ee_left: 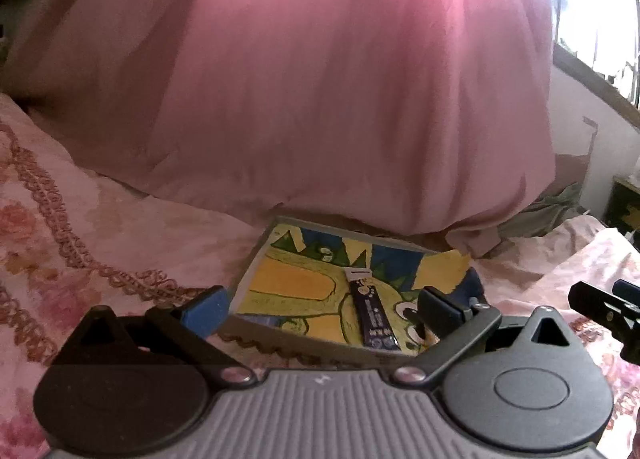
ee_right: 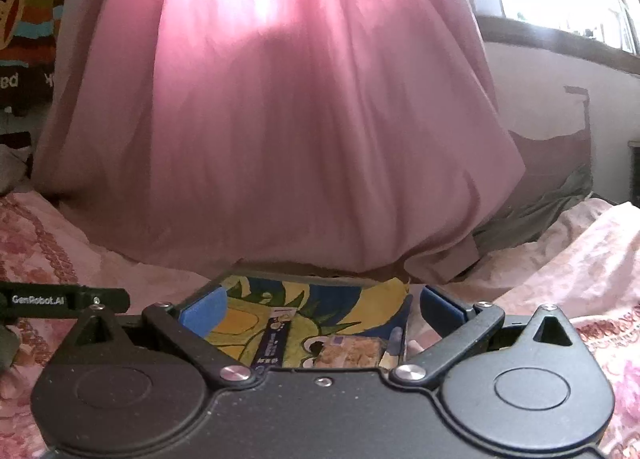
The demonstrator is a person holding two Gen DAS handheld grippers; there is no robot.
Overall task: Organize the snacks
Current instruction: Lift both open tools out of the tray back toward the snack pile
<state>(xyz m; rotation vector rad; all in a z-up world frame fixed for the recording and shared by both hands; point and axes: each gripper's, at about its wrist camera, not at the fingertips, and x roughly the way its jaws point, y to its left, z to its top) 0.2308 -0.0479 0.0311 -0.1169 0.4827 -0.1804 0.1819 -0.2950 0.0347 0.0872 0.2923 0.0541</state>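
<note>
Hovering: left claw (ee_left: 320,309) and right claw (ee_right: 320,309) both hang low over the bed (ee_left: 100,227), side by side, each spread wide and pinching nothing.
Tray: shallow cartoon-print tray (ee_left: 280,287) lies flat on the bed, just near of the pink curtain (ee_left: 320,99); likely the sorting spot for snacks.
Snack 1: dark blue stick pack (ee_left: 370,309) lies lengthwise on the tray, framed between the left claw's fingers.
Snack 2: tan packet (ee_right: 352,353) at the tray's near right, partly hidden under the right claw body; type unclear.
Why spread: judged ready for a pick, jaws wide enough to straddle a pack.
Stage: judged early, nothing gripped.
Risk: soft bedding, tray may tilt if pressed.
</note>
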